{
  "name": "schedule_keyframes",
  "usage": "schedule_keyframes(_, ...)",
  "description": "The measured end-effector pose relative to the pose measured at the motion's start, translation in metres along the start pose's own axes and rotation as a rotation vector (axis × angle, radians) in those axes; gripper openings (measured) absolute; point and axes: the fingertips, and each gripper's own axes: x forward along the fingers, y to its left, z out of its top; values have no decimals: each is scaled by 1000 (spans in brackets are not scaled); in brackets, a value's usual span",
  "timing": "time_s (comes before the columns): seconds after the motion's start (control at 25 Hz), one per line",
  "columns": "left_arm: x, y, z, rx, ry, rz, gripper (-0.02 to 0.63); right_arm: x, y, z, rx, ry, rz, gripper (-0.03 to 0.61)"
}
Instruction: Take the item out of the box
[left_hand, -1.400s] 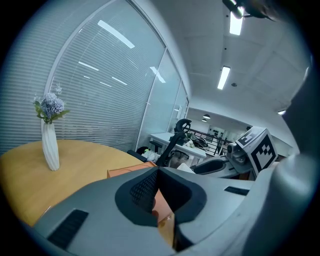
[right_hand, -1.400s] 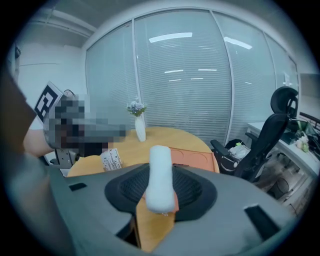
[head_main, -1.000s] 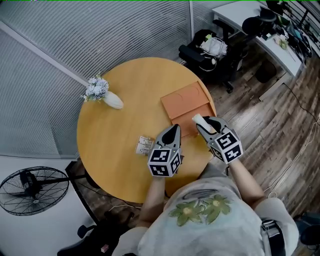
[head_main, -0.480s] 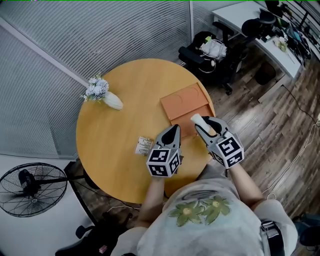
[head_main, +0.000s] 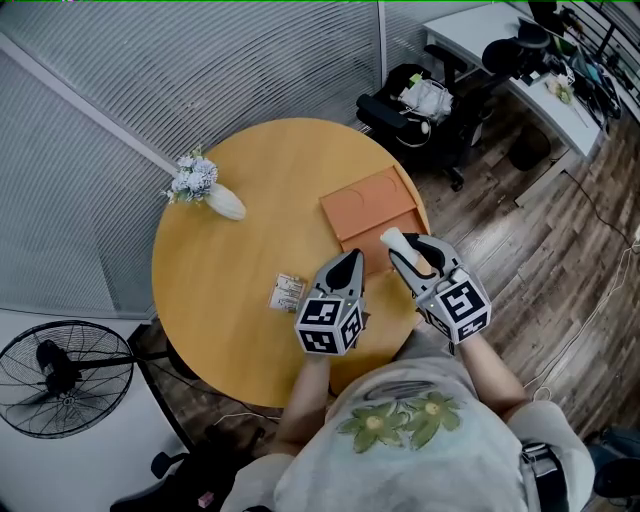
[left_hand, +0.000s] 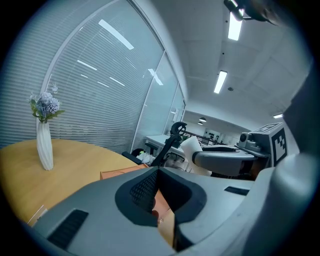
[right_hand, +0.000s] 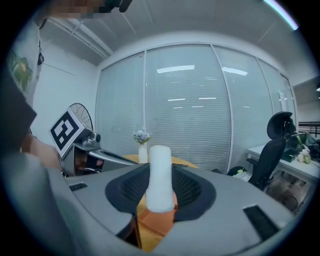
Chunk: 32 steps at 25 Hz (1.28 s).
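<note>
Right gripper: We saw the right gripper with its jaws set wide and clamped on the white item. Both pads pressed on its sides.
Item: It was a white cylinder that stood upright between the pads in the right gripper view. It was outside the box, at the box's near right corner in the head view.
Left gripper: We found the left gripper with its jaws brought together and nothing between them. Its tip pointed at the near edge of the box.
Box: The orange box lay flat on the right side of the round wooden table.
Other things: A small packet lay on the table just left of the left gripper. A white vase of pale flowers stood at the far left edge.
</note>
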Motion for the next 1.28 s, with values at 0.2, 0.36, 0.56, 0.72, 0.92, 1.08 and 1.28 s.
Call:
schedule_keyframes(0.2, -1, -2, -2, 1, -1, -6, 0, -2, 2, 2, 15, -20, -5, 140)
schedule_keyframes(0.36, -3, -5, 0, 5, 0, -9, 0, -8, 3, 7, 16, -34, -14, 137)
schedule_keyframes(0.56, -5, -8, -2, 9, -2, -12, 0, -12, 7, 8, 13, -43, -15, 137)
schedule_keyframes(0.72, -6, -10, 1, 12, 0, -16, 0, -12, 7, 10, 15, -39, -17, 137)
schedule_keyframes(0.92, -2, -12, 3, 14, 3, -25, 0, -13, 3, 9, 18, -29, -27, 137)
schedule_keyframes(1.08, -6, -17, -1, 18, 2, -31, 0, -19, 6, 6, 20, -31, -33, 137)
schedule_keyframes(1.28, -3, -18, -1, 17, 4, -36, 0, -19, 4, 4, 28, -27, -43, 137)
